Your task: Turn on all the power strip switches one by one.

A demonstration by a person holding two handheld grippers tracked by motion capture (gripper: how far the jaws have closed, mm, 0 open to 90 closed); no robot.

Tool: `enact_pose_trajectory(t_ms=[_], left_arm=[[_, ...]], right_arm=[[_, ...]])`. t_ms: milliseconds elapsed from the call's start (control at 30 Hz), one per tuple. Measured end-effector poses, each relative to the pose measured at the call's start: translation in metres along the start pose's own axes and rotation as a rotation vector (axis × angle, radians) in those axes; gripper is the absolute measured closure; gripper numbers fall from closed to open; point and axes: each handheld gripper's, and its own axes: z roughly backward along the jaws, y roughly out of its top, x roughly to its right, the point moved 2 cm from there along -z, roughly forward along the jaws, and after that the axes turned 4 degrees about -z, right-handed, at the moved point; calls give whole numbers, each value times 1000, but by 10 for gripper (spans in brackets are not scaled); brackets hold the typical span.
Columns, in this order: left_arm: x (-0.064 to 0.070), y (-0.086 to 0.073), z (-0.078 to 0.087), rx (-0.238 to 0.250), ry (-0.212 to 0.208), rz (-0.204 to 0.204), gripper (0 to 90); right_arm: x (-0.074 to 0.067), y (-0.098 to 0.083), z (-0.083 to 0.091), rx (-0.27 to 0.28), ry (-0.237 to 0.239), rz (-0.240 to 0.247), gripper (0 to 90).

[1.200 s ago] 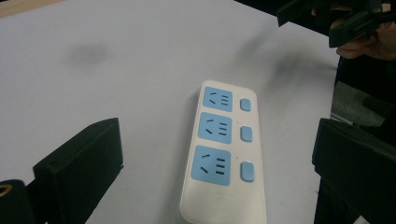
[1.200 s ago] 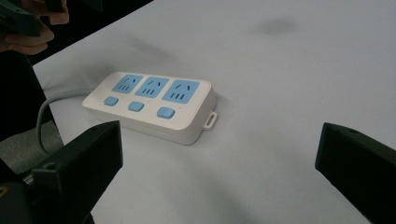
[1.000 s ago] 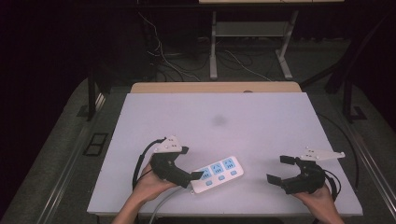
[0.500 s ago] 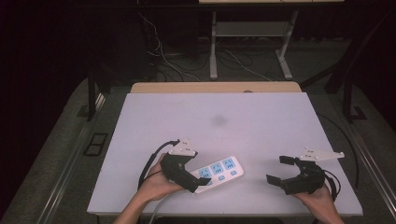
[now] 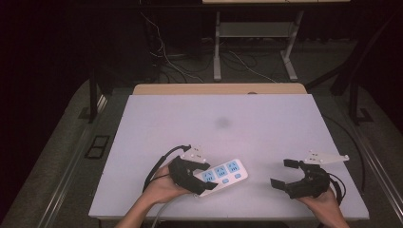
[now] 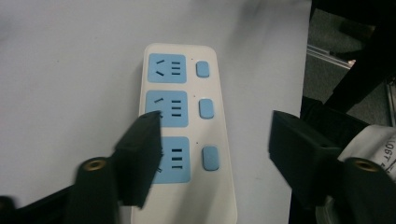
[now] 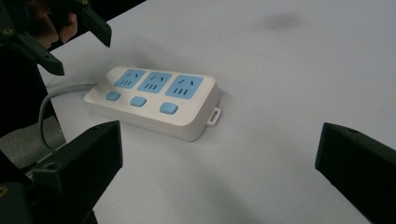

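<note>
A white power strip (image 5: 223,175) with three blue sockets and three blue buttons lies flat on the white table, near its front edge. Its grey cable (image 7: 51,100) runs off toward the person. My left gripper (image 5: 207,179) hovers over the strip's cable end. Its jaws have just been closing, with that end of the strip (image 6: 187,126) between them. One jaw overlaps the strip's edge, the other stands apart from it, and no pad presses. My right gripper (image 5: 280,173) rests to the right of the strip (image 7: 159,100), open wide with nothing between its fingers.
The table (image 5: 218,118) carries a faint dark smudge (image 5: 222,123) near its middle. A wooden strip runs along its far edge. Beyond it stand a metal frame (image 5: 252,28) and loose floor cables (image 5: 166,57).
My left gripper has slid right, over the cable end of the power strip, and its jaws stand narrower. The right gripper and the strip have stayed in place.
</note>
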Motion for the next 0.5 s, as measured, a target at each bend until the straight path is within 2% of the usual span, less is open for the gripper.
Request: enact_pose_trajectory(t_ms=[333,400,500], left_arm=[[-1,0,-9,-40,-39,-23,816],[0,1,-11,-53,-50,-32,873],[0,1,-15,-70,-52,-37,888]], right_arm=[[0,-1,-1,-13,3,7,6],[0,-1,-1,-12,2,7,6],[0,-1,-1,-10,3,7,6]])
